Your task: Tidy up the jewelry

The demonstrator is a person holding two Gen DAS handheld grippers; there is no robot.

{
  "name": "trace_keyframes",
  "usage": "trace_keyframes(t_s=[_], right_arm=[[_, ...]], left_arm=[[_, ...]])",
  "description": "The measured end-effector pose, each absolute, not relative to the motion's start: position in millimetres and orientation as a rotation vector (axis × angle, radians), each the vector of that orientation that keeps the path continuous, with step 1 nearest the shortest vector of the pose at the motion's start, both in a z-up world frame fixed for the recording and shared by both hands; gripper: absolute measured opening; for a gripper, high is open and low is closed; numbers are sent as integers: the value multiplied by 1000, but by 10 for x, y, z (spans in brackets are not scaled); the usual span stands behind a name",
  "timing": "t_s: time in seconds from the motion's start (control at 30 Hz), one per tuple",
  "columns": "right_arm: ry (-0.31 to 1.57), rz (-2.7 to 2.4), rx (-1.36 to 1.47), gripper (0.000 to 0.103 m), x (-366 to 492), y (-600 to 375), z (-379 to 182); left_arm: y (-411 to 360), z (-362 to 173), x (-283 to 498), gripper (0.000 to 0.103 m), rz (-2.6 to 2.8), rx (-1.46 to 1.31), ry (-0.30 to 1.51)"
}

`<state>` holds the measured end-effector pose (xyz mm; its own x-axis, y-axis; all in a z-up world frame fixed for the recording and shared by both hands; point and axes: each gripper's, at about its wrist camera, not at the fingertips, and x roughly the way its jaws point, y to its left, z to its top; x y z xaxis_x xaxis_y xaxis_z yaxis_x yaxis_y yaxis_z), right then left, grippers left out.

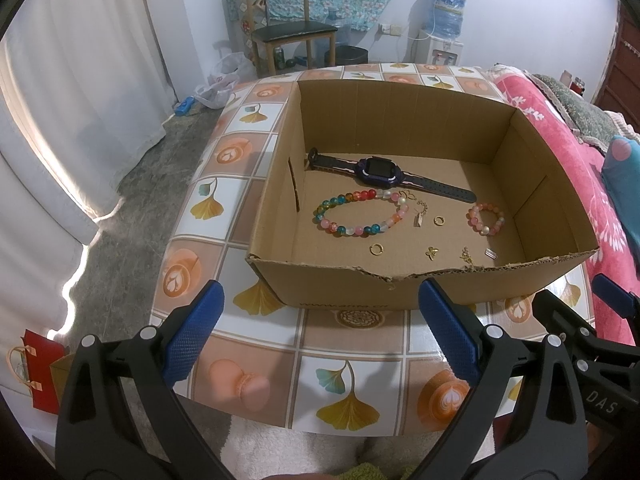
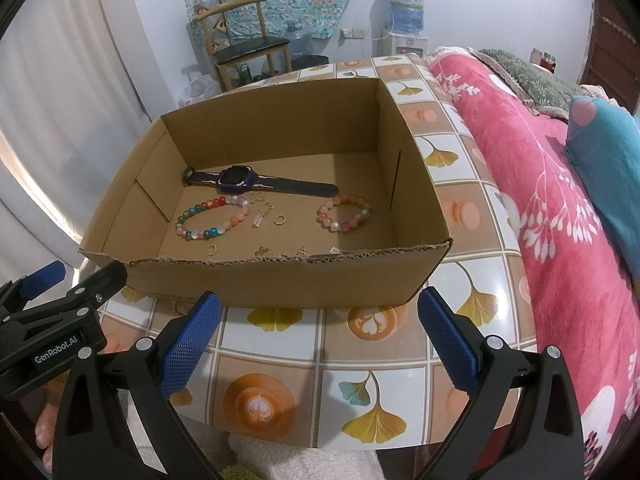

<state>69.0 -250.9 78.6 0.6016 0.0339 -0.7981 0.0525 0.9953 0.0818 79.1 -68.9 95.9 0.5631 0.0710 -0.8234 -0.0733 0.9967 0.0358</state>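
Observation:
An open cardboard box [image 1: 340,284] [image 2: 280,280] sits on the patterned table. Inside lie a purple smartwatch [image 1: 378,172] [image 2: 238,179], a long multicoloured bead bracelet [image 1: 362,212] [image 2: 212,218], a small pink bead bracelet [image 1: 486,218] [image 2: 344,212], two gold rings [image 1: 439,221] [image 2: 280,220], a silver pendant on a chain [image 1: 418,218] [image 2: 260,220] and small gold charms [image 1: 431,253] near the front wall. My left gripper [image 1: 320,320] and right gripper [image 2: 320,320] hover open in front of the box, both holding nothing.
The table [image 1: 240,152] [image 2: 460,216] wears a tiled leaf-and-coffee cloth. A bed with a pink blanket [image 2: 540,200] runs along its right side. A chair [image 1: 288,32], a water dispenser [image 1: 444,28] and bags stand on the floor behind. White curtains [image 1: 60,120] hang left.

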Motion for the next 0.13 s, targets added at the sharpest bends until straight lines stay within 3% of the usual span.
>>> trace_keyframes(t_s=[0.13], right_arm=[[927, -13, 103, 96, 695, -2524, 785]], left_arm=[[-688, 959, 790, 94, 84, -3, 970]])
